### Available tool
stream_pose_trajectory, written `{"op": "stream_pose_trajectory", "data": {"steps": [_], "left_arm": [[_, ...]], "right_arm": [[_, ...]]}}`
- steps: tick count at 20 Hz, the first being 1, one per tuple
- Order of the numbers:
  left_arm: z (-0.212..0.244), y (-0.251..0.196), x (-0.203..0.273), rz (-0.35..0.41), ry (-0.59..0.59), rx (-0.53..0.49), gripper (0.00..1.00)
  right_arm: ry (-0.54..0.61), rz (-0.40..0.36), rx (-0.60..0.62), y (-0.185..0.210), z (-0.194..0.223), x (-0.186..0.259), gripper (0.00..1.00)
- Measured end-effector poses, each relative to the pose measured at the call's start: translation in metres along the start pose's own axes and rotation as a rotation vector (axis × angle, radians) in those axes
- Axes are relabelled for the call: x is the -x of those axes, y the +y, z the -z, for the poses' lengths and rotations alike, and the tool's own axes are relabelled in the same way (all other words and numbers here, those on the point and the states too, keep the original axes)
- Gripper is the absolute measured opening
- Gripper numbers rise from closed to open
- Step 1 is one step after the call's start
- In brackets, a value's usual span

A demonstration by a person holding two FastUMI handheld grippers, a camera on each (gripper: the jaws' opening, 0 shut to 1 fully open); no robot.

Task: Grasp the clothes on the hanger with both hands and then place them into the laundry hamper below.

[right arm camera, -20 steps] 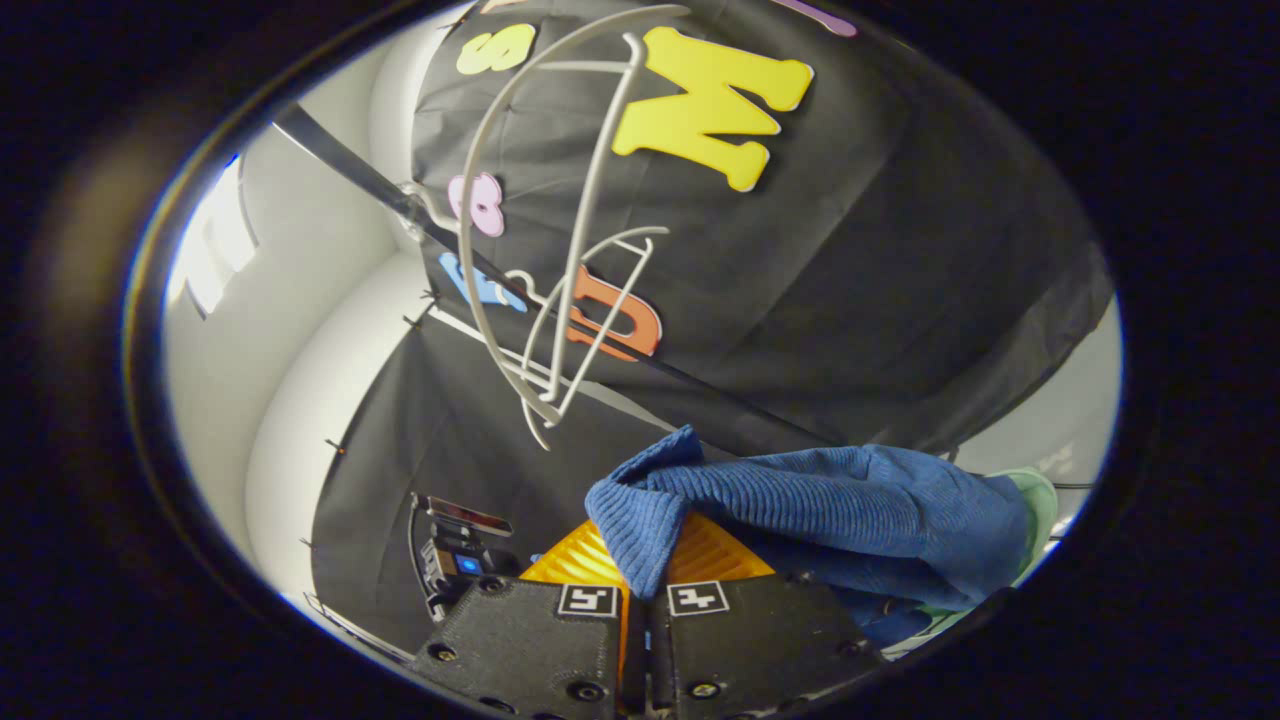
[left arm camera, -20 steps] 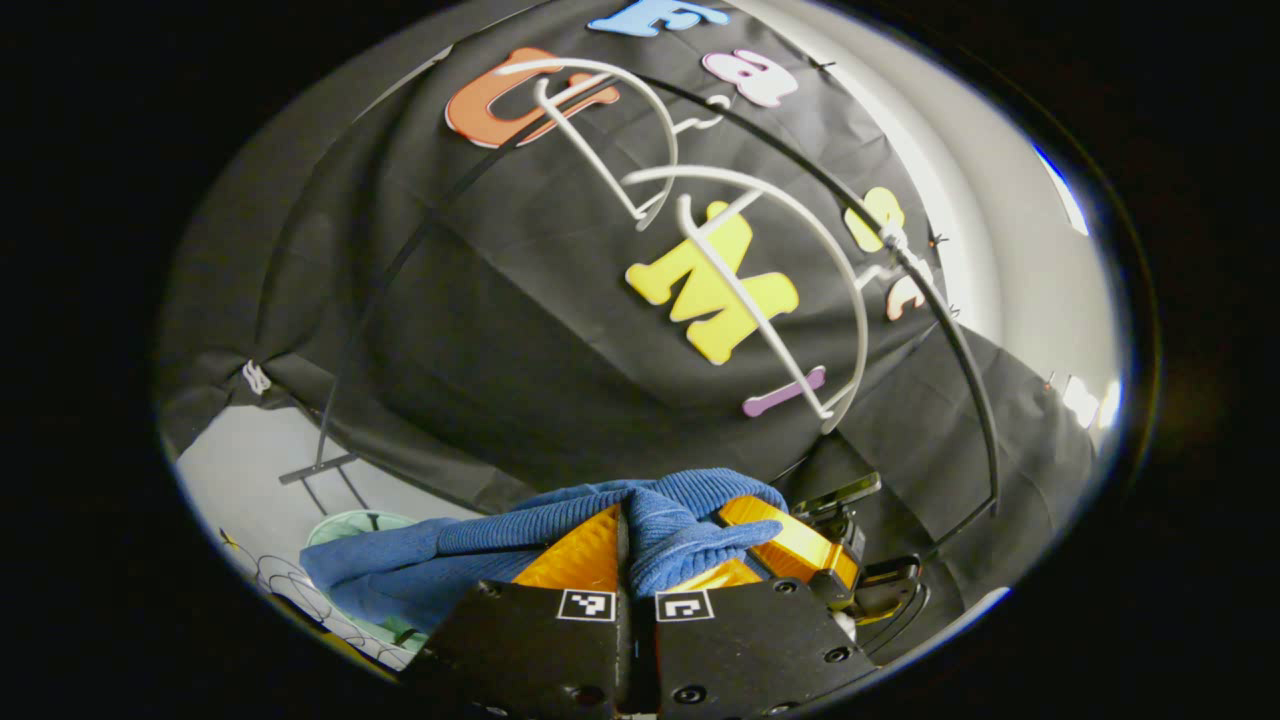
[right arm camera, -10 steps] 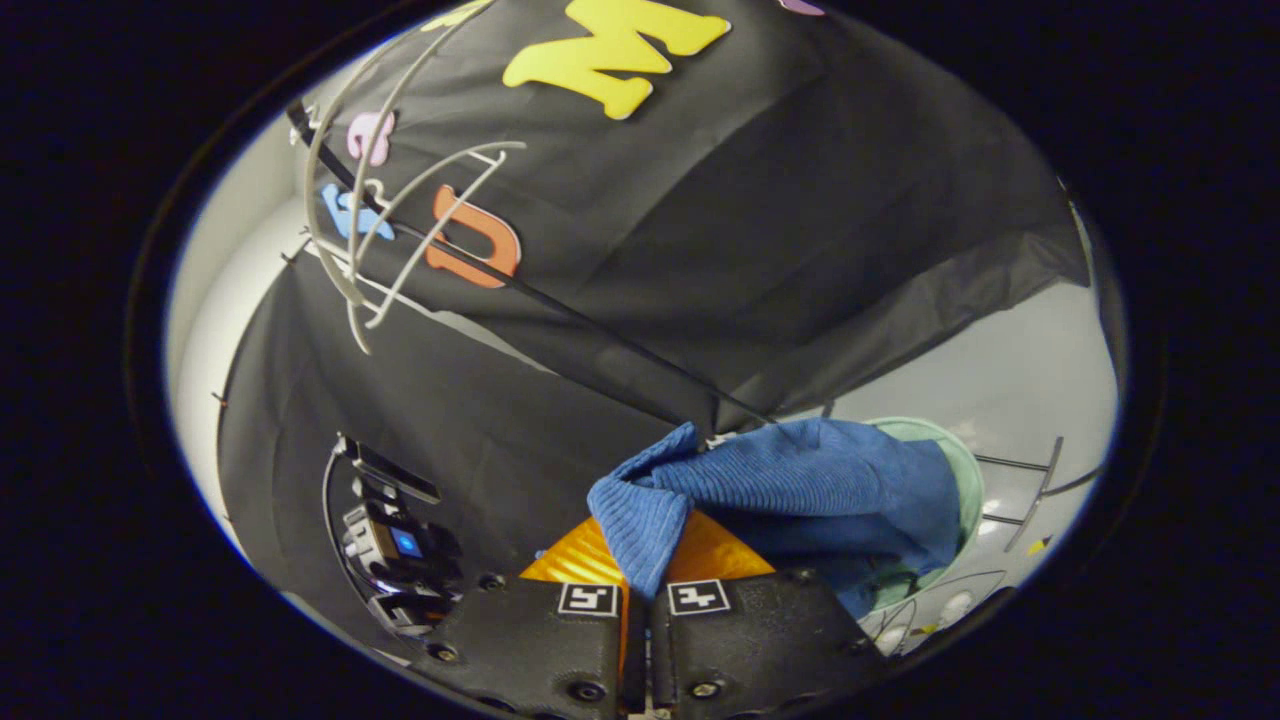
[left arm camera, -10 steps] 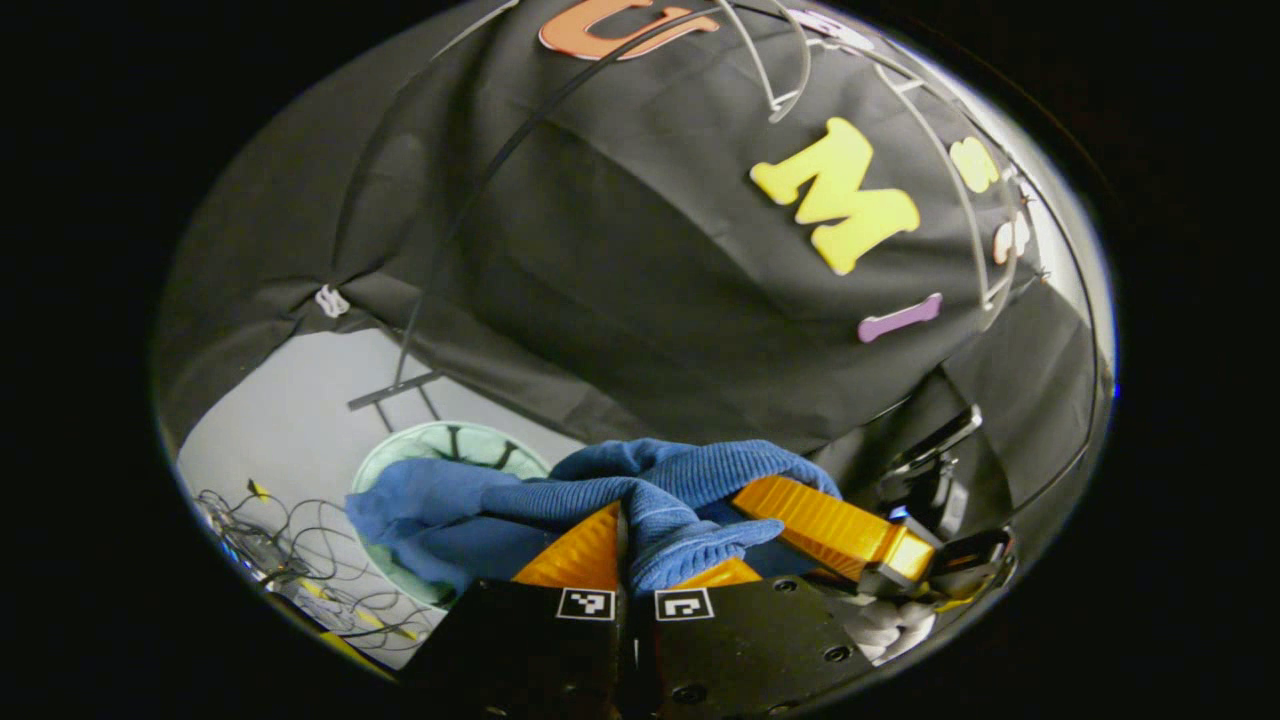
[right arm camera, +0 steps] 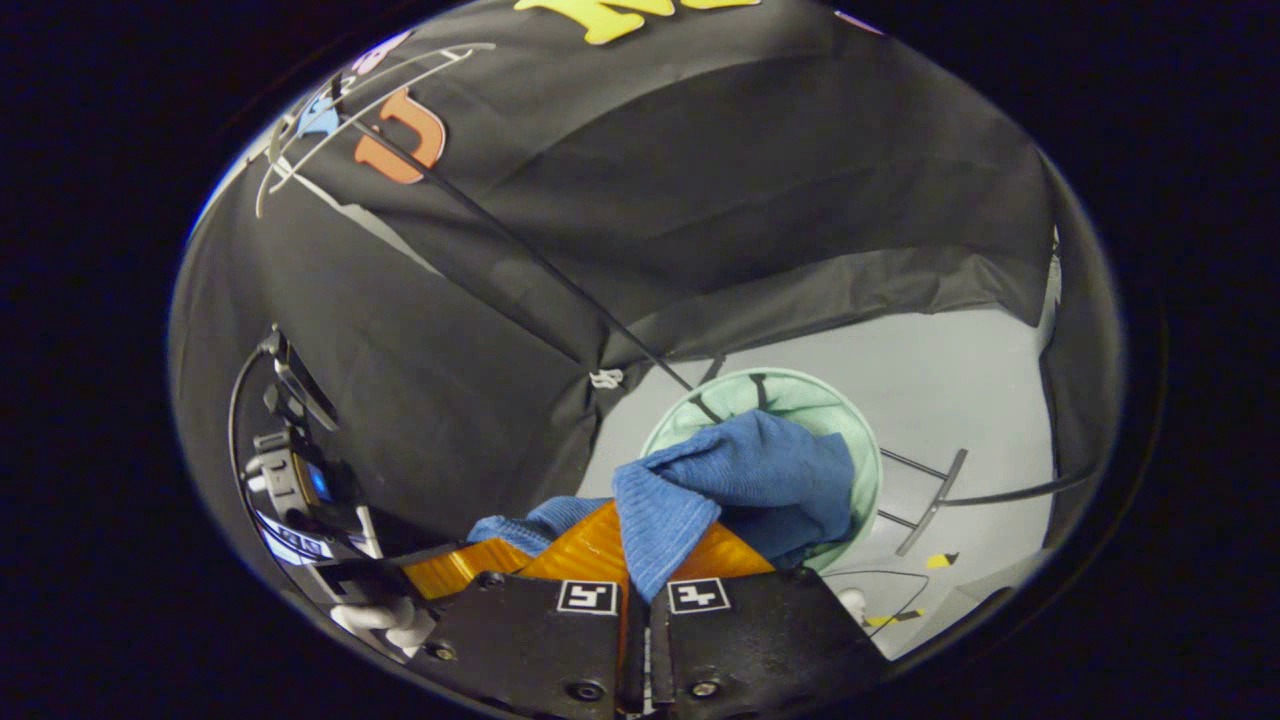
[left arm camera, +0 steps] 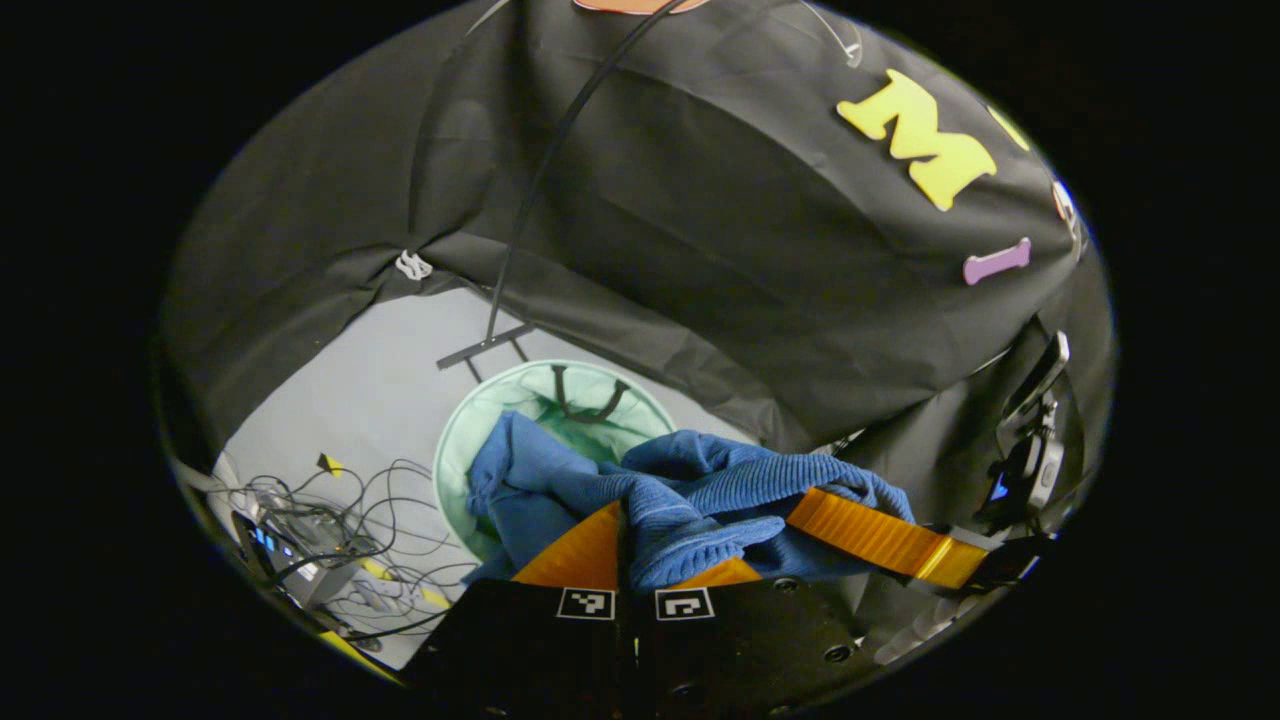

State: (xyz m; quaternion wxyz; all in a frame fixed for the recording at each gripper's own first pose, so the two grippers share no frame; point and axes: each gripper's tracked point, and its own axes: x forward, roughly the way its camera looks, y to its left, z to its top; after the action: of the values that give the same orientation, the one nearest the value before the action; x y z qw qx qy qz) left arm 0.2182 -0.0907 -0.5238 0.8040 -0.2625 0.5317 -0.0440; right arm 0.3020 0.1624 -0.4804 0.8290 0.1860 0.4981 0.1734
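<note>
Change: both grippers have tipped down since a second ago; white hangers have slid to the upper edge, hamper now sits mid-view.
Garment: blue ribbed knit garment (left arm camera: 690, 500) bunched between the two grippers, its loose end hanging over the hamper's open mouth; touching it or not, cannot tell.
Left gripper (left arm camera: 634, 560): jaws clamped together on a fold of the knit.
Right gripper (right arm camera: 640, 550): jaws pressed tight on another fold, cloth corner spilling over them.
Hamper: pale green round mesh laundry hamper (left arm camera: 455, 450) on the grey floor (left arm camera: 380, 370), below the garment.
Left gripper view: tangle of cables and a small device (left arm camera: 300, 530) on the floor beside the hamper; right gripper farther off at lower right.
Right gripper view: white wire hangers (right arm camera: 340, 110) at upper left on a thin black rail (right arm camera: 520, 255); rail's floor foot (right arm camera: 930, 515) just right of the hamper; left gripper at lower left with a white-gloved hand (right arm camera: 385, 615).
Obstruction: garment hides much of the hamper's inside.
</note>
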Motion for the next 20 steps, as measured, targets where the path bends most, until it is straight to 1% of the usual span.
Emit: {"op": "stream_pose_trajectory", "data": {"steps": [1,2,4,5,7,8,9,11,13,14,15,16,17,20], "left_arm": [[0.006,0.007,-0.001,-0.03,0.013,-0.025,0.01],[0.011,0.012,-0.004,-0.054,0.023,-0.043,0.05],[0.012,0.017,-0.004,-0.075,0.032,-0.06,0.05],[0.011,0.016,-0.003,-0.088,0.036,-0.061,0.01],[0.007,0.014,-0.001,-0.092,0.02,-0.075,0.01],[0.005,0.015,0.001,-0.099,0.01,-0.09,0.01],[0.003,0.015,0.004,-0.112,0.004,-0.105,0.01],[0.011,0.014,-0.006,-0.103,0.008,-0.131,0.03],[0.01,0.004,-0.001,-0.061,-0.014,-0.109,0.51],[0.01,-0.002,0.01,-0.058,-0.029,-0.105,0.75],[0.002,0.001,0.007,-0.07,-0.044,-0.105,0.99],[-0.001,0.001,0.006,-0.075,-0.054,-0.109,0.97],[-0.003,-0.002,0.01,-0.072,-0.059,-0.111,0.97],[-0.006,-0.007,0.021,-0.066,-0.074,-0.117,0.97]], "right_arm": [[0.014,0.024,0.021,-0.009,0.009,-0.008,0.06],[0.019,0.034,0.027,-0.009,0.011,-0.006,0.06],[0.031,0.041,0.015,-0.004,0.011,-0.003,0.07],[0.033,0.031,0.009,-0.003,0.012,-0.001,0.07],[0.023,0.029,0.025,-0.005,0.013,-0.002,0.07],[0.011,0.028,0.037,-0.006,0.013,-0.002,0.09],[-0.001,0.025,0.049,-0.007,0.012,-0.002,0.14],[-0.03,0.007,0.057,0.0,0.007,0.0,0.48],[-0.059,0.015,0.047,0.0,0.002,0.006,0.83],[-0.077,0.015,0.048,0.001,-0.004,0.009,1.0],[-0.087,0.017,0.053,0.0,-0.007,0.011,1.0],[-0.091,0.02,0.06,-0.001,-0.009,0.013,0.97],[-0.097,0.025,0.064,-0.002,-0.01,0.017,1.0],[-0.103,0.011,0.044,0.001,-0.009,0.026,1.0]]}}
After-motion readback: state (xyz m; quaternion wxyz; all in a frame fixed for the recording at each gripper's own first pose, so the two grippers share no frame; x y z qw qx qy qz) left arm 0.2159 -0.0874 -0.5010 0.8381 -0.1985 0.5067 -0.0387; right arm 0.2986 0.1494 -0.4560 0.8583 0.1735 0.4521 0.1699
